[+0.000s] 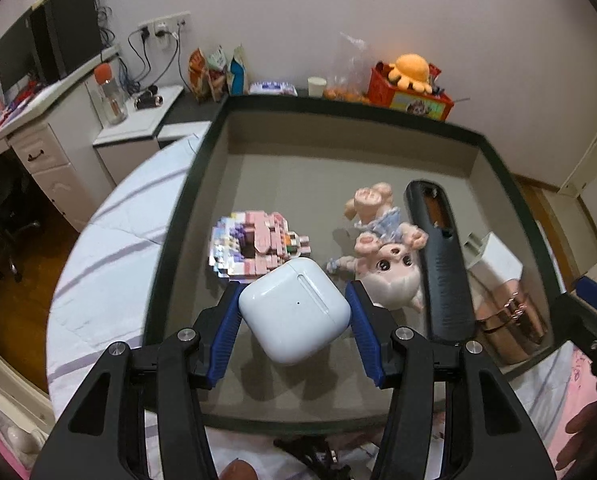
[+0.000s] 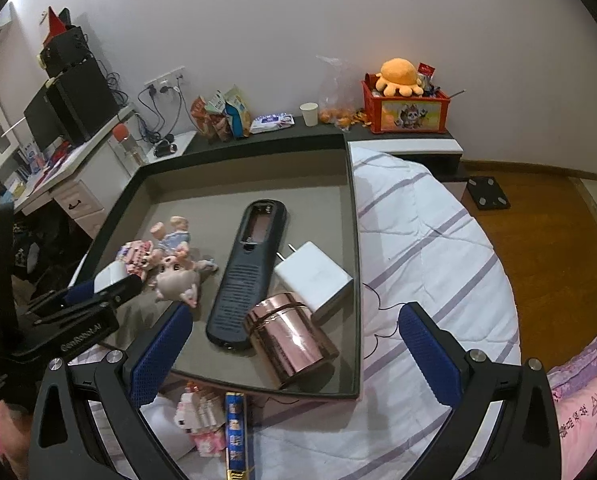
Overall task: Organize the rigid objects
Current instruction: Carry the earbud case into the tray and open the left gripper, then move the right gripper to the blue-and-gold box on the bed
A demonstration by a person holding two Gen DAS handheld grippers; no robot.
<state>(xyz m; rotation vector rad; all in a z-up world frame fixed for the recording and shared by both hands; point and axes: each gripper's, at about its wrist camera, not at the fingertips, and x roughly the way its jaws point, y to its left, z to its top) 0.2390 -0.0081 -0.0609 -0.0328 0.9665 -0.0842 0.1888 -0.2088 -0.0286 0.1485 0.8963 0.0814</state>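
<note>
- The left gripper (image 1: 296,312) pinched the white earbud case (image 1: 294,312) above the tray (image 1: 382,118), near its left front.
- The right gripper (image 2: 294,356) hung spread and empty.
- Best lower it onto bare floor before the brick model (image 1: 254,246), then release.

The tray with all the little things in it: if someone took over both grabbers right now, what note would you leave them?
Left gripper: shut on the white earbud case, held over the tray.
Right gripper: open, nothing held, at the tray's near edge.
In the tray: block model, pig doll, black remote, white charger, copper tin.
Left: set the case down; a second block model and a blue bar lie outside, on the bedding.
</note>
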